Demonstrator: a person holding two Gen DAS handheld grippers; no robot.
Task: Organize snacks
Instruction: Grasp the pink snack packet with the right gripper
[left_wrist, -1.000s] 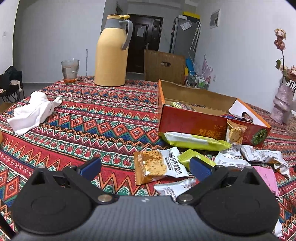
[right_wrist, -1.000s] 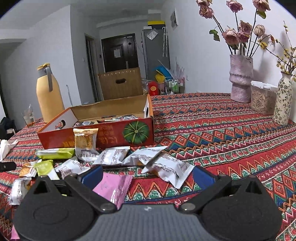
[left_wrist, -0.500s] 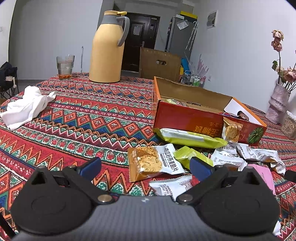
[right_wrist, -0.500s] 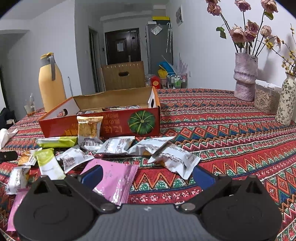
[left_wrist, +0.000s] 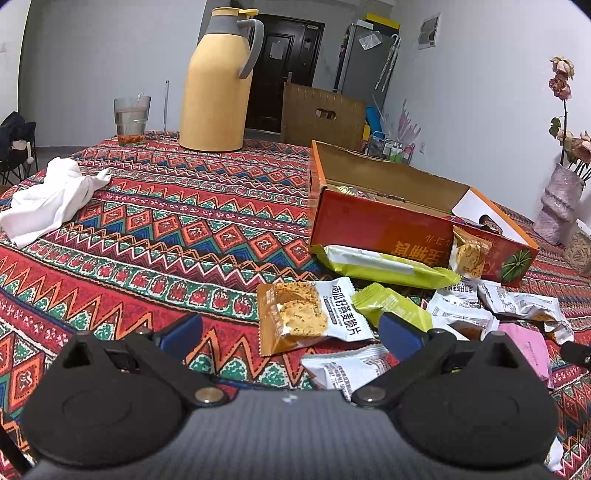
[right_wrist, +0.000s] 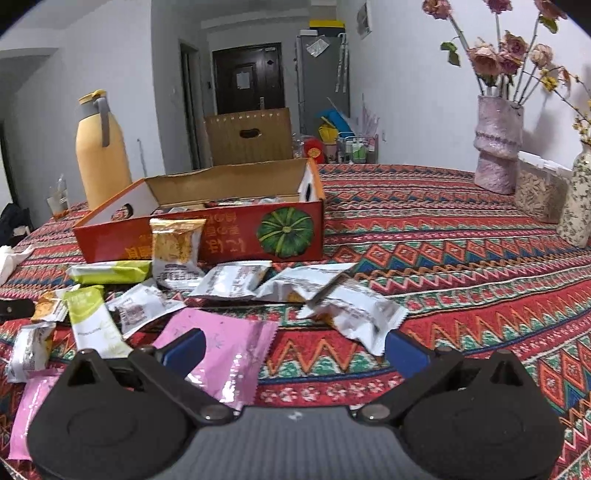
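Patterned tablecloth (left_wrist: 155, 236) fills frame | red box (left_wrist: 384, 229) open, center right | cracker packet (left_wrist: 310, 317) lower center, flat, long axis left-right, likely light, crinkly, slippery; pinch a sealed end | left gripper (left_wrist: 291, 332) wide open, empty | right gripper (right_wrist: 295, 350) wide open, empty, beside pink packet (right_wrist: 229, 354)

Our left gripper (left_wrist: 290, 332) has drifted closer to the table; the orange-and-white oat crisp packet (left_wrist: 312, 317) now lies between its blue pads, nearer than a second ago. Our right gripper (right_wrist: 293, 349) has pulled back and tipped down: the pink packet (right_wrist: 229, 350), once half hidden behind the left pad, now shows almost whole, and a second pink packet (right_wrist: 27, 413) has come into view at the lower left.
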